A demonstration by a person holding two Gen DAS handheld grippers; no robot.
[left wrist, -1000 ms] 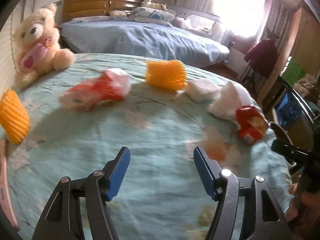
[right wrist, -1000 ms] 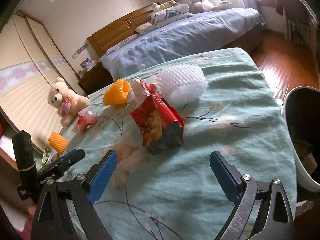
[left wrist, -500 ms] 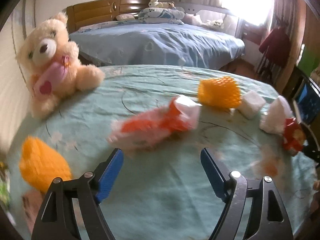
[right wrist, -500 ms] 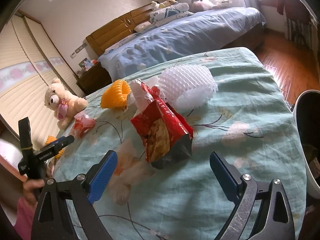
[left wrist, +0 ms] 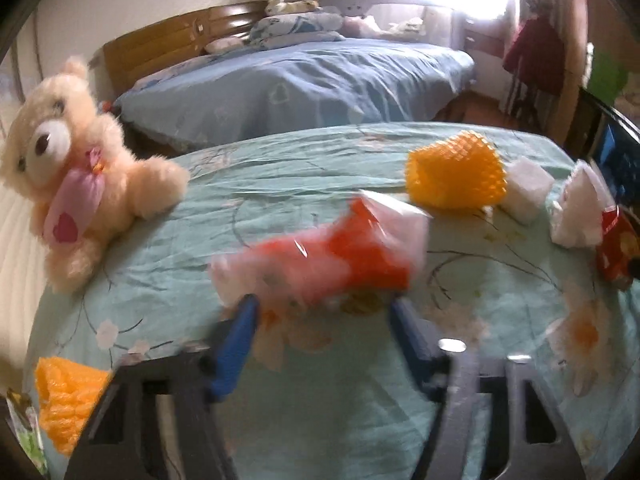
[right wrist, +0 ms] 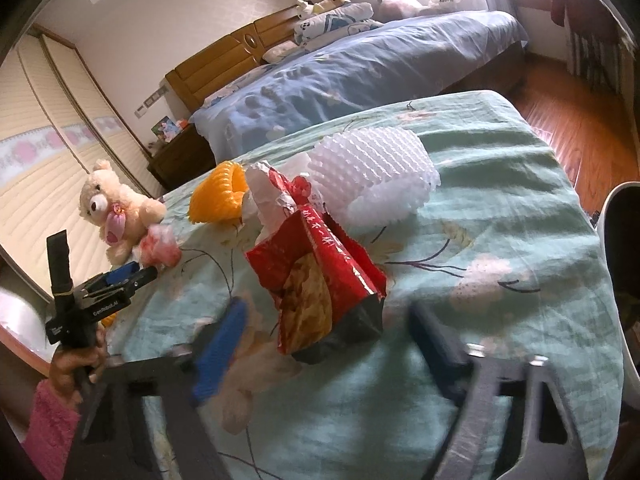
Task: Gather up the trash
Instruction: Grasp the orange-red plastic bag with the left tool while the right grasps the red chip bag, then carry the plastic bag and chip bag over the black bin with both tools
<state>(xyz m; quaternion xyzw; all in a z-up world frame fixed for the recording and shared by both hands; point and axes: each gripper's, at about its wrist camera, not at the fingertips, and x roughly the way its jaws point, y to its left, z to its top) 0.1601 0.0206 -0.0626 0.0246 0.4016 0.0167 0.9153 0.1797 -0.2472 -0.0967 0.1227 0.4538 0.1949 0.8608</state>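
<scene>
Bedspread (left wrist: 360, 420): two orange nets (left wrist: 454, 176)

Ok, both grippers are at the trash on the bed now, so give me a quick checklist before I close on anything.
1. Left gripper lined up with the red and white wrapper: ok, the wrapper lies just ahead of the tips.
2. Left jaws closing, nothing gripped yet: ok.
3. Right gripper lined up with the red snack bag: ok, the bag stands between the fingers.
4. Right jaws closing; pads touching the bag: cannot tell, blurred.
5. Bin within reach at the right edge: ok, only partly in view.
6. Teddy bear clear of the left gripper: ok.
</scene>
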